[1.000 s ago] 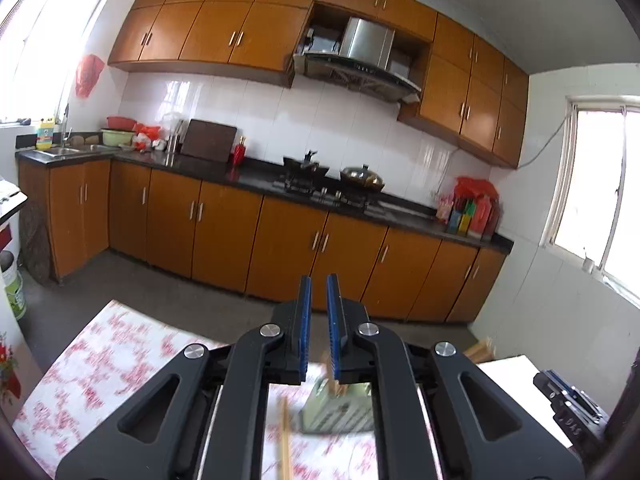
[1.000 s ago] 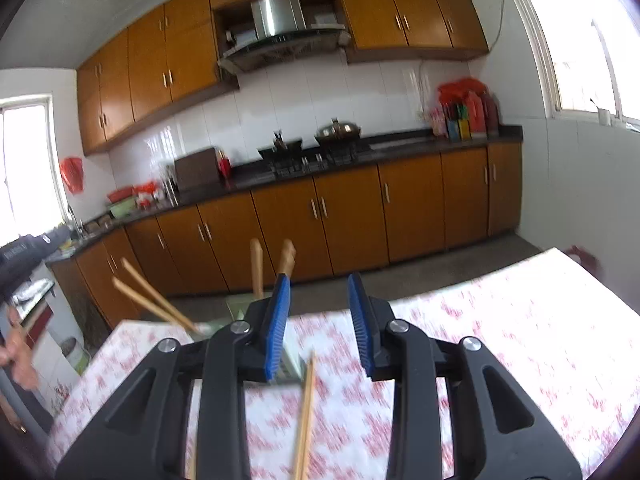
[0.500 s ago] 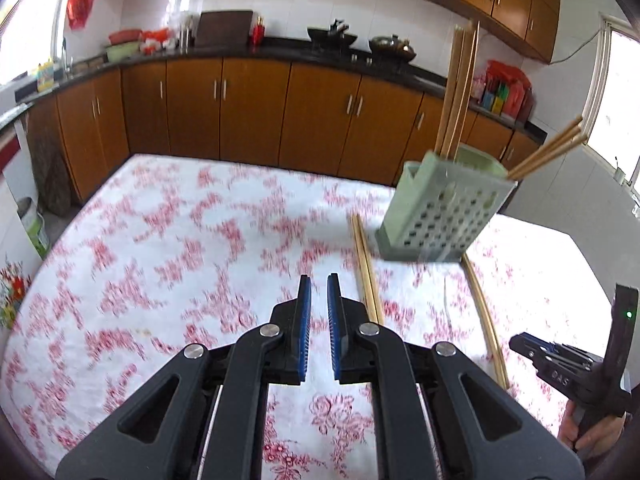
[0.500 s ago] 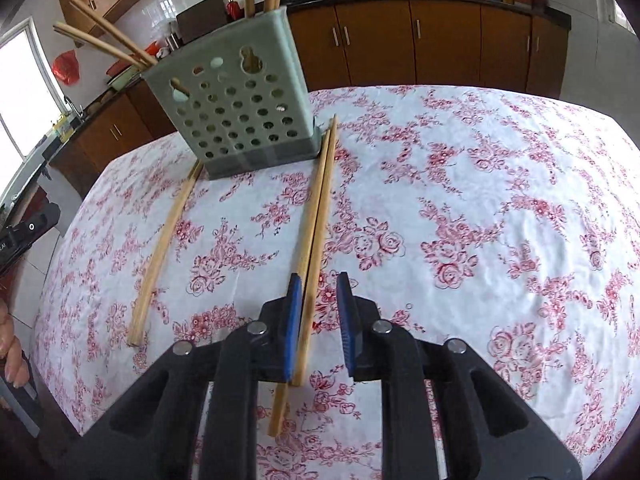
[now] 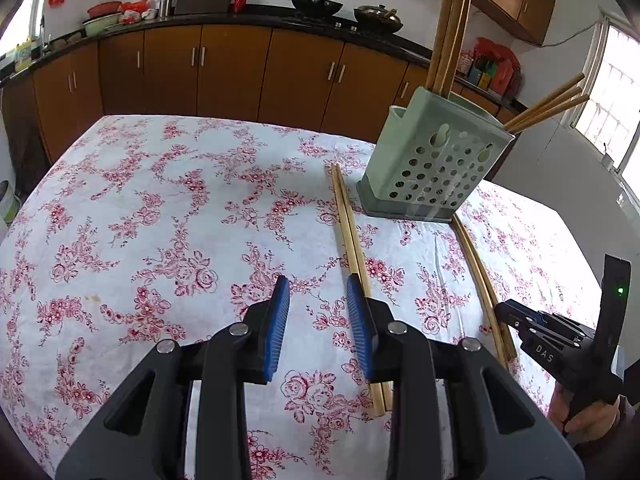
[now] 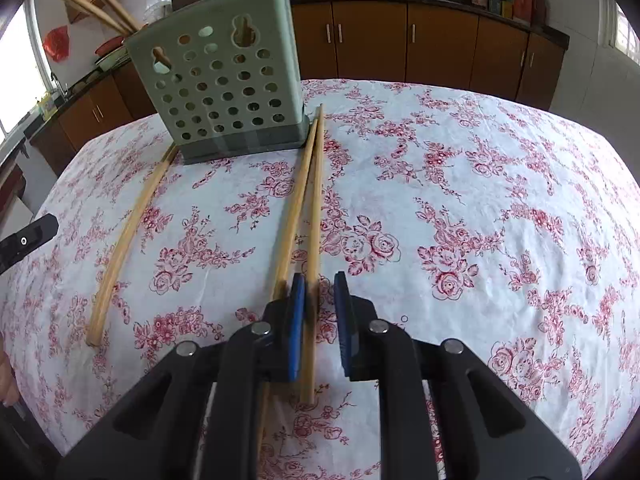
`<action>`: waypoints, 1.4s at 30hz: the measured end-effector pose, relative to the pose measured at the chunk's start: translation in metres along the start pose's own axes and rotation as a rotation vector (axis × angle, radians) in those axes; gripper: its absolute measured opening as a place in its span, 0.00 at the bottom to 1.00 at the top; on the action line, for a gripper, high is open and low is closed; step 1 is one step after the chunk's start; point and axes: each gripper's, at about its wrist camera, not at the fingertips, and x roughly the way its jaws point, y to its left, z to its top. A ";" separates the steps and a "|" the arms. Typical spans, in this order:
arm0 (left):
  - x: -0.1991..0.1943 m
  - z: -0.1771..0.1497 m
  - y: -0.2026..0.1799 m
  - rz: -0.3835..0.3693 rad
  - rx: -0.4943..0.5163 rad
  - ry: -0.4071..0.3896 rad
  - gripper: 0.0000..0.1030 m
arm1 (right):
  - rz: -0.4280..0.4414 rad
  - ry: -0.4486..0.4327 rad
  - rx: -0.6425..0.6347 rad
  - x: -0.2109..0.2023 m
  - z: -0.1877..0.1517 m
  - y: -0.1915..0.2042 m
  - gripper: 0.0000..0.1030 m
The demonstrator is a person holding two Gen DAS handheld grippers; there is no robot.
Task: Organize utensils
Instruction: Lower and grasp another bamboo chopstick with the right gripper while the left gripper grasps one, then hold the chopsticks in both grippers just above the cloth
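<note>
A pale green perforated holder (image 5: 432, 168) (image 6: 224, 80) stands on the flowered tablecloth with several chopsticks (image 5: 448, 40) upright or leaning in it. One loose pair of chopsticks (image 5: 348, 232) lies just right of my left gripper (image 5: 318, 284), whose jaws are opening with nothing between them. A second pair (image 6: 304, 200) runs from the holder's corner toward my right gripper (image 6: 319, 280). Its jaws stand narrowly apart astride one chopstick (image 6: 315, 208), with a gap still showing at the right pad. The other stick passes under the left finger.
The tablecloth (image 5: 160, 220) covers a table whose far edge faces brown kitchen cabinets (image 5: 240, 68). A hand (image 5: 584, 420) holds the right gripper at the frame's right edge. The left gripper's tip (image 6: 24, 240) shows at the left of the right wrist view.
Both grippers came down and tilted from facing the kitchen to just above the table. The left jaws went from shut to open. The right jaws narrowed around one chopstick.
</note>
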 end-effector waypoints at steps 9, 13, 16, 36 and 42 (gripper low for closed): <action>0.023 -0.011 -0.018 -0.037 0.070 0.074 0.23 | -0.125 -0.032 0.128 0.000 0.004 -0.042 0.07; 0.036 -0.016 -0.028 -0.032 0.112 0.110 0.18 | -0.120 -0.030 0.150 -0.002 0.003 -0.057 0.07; 0.043 -0.018 -0.031 -0.020 0.127 0.129 0.16 | -0.127 -0.034 0.135 -0.003 0.002 -0.057 0.07; 0.047 0.002 0.020 0.157 0.069 0.084 0.07 | -0.133 -0.054 0.132 0.003 0.009 -0.064 0.07; 0.047 0.002 0.024 0.128 0.090 0.075 0.08 | -0.132 -0.050 0.108 0.007 0.014 -0.062 0.08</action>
